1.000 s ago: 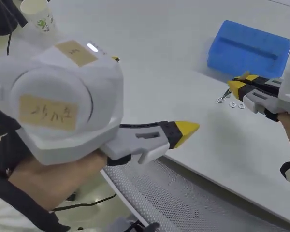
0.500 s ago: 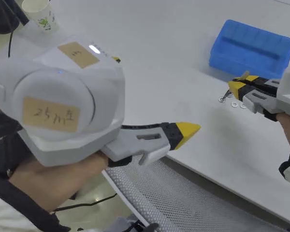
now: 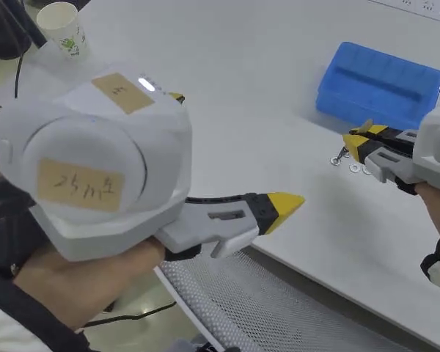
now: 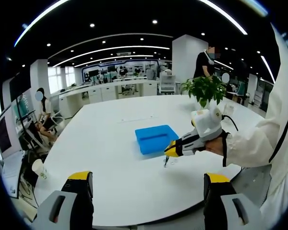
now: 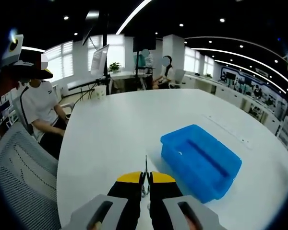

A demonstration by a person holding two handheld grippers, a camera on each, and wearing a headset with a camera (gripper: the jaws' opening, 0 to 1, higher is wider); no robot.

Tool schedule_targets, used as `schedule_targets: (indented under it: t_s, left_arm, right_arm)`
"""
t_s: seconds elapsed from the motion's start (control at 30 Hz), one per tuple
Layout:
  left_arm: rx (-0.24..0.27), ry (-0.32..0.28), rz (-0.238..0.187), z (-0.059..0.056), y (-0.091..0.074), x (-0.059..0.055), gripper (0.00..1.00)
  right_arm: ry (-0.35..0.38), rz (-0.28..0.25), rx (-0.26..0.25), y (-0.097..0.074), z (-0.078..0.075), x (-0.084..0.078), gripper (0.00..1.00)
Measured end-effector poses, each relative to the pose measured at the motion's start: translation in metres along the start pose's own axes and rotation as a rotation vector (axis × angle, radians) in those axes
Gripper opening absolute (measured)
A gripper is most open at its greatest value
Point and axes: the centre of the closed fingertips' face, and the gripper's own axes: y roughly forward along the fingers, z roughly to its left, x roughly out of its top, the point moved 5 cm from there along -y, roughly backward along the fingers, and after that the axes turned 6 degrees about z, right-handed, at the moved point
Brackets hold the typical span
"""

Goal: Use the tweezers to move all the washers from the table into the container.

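Note:
Three small metal washers [image 3: 354, 169] lie on the white table [image 3: 264, 88], just in front of the blue container [image 3: 381, 84]. My right gripper [image 3: 358, 138] is shut on thin metal tweezers [image 5: 145, 167], whose tips point down at the washers [image 4: 169, 162]. Whether the tips touch a washer is too small to tell. The blue container [image 5: 201, 160] sits a short way ahead and to the right of the tweezers. My left gripper [image 4: 146, 191] hangs open and holds nothing near the table's front edge, and its lower yellow fingertip [image 3: 282, 205] shows in the head view.
A paper cup [image 3: 62, 26] stands at the table's far left corner. A grey mesh chair [image 3: 279, 308] sits below the table's front edge. A seated person [image 5: 41, 110] is at the table's far side, and a potted plant [image 4: 206, 88] stands behind.
The head camera has shifted slightly. The right gripper still holds the tweezers over the washers, and the left gripper stays where it was.

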Motion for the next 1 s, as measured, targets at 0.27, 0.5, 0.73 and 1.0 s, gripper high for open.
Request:
schedule_targets:
  t_s: [0.27, 0.5, 0.73, 1.0]
  left_arm:
    - [0.003, 0.013, -0.006, 0.0, -0.001, 0.002, 0.98]
    - [0.004, 0.019, -0.019, 0.0, -0.002, 0.006, 0.98]
    - [-0.002, 0.035, -0.025, 0.0, -0.002, 0.01, 0.98]
    - [0.0, 0.052, -0.027, 0.001, -0.001, 0.014, 0.98]
  right_arm:
    - [0.023, -0.013, 0.001, -0.007, -0.001, 0.007, 0.01]
    - [0.063, -0.037, 0.007, -0.017, -0.002, 0.013, 0.01]
    - [0.075, -0.048, 0.001, -0.027, -0.004, 0.02, 0.01]
    - [0.094, -0.094, -0.026, -0.037, -0.011, 0.035, 0.01]
